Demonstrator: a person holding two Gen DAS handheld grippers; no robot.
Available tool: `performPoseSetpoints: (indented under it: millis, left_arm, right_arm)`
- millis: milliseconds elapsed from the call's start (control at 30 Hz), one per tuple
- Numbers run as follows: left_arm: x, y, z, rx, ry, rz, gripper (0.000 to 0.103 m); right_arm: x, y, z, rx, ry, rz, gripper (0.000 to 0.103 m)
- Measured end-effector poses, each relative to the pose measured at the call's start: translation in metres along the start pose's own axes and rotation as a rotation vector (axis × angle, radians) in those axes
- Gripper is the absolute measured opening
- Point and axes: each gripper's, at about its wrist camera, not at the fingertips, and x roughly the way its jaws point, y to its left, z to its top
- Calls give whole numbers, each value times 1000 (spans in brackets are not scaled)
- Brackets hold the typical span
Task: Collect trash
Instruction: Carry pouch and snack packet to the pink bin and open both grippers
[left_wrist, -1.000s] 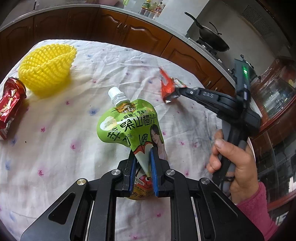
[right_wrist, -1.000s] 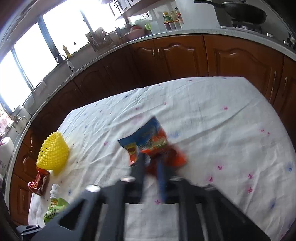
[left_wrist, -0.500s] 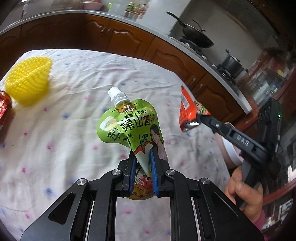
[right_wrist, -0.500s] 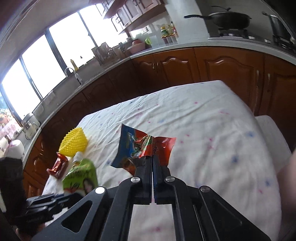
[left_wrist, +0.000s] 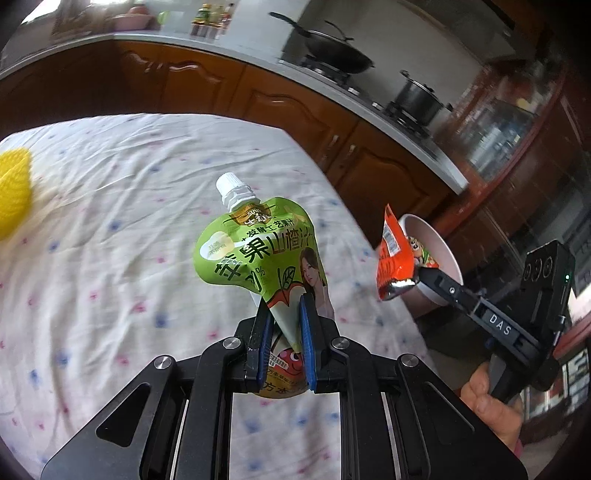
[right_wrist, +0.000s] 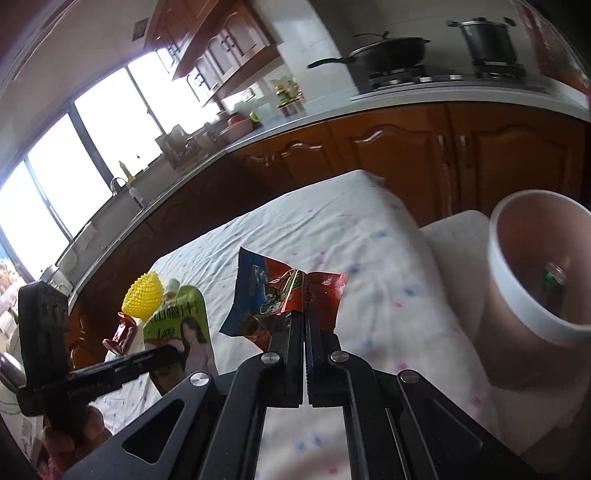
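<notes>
Far left, still on the desk (left_wrist: 110, 229): the yellow net (right_wrist: 143, 296) and the red wrapper (right_wrist: 120, 332) beside it. Neither has been picked up yet.

My left jaws (left_wrist: 283, 334) are clamped on the lower part of the green pouch (left_wrist: 258, 251), cap up and clear of the cloth. The grip looks the same as a moment ago; only the background has slid, with the net now at the frame's left edge.

My right jaws (right_wrist: 303, 321) are pressed together on the crumpled snack bag (right_wrist: 284, 291), also off the desk. A moment ago this bag hung over the middle of the cloth. Now it hangs near the desk's right edge, and from the left camera it overlaps the bin's rim.

Far right: the pink bin (right_wrist: 513, 295) with a white rim, off the desk's edge, has come into both views. Something small and green lies at its bottom.

Reading: both loads are in transit, right hand ahead. I judge the snack bag is close to its drop and the pouch next. The risk is letting go short of the rim. After that, two pieces remain on the left.
</notes>
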Motion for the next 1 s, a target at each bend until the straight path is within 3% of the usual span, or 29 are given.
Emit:
performPoseSetpoints:
  millis: [633, 1000]
  left_arm:
    - [38, -95, 6, 161, 53, -84, 13]
    - [56, -145, 21, 245, 64, -125, 13]
  right_arm:
    - [-70, -76, -12, 119, -97, -111, 0]
    - [-95, -118, 2, 163, -163, -186, 1]
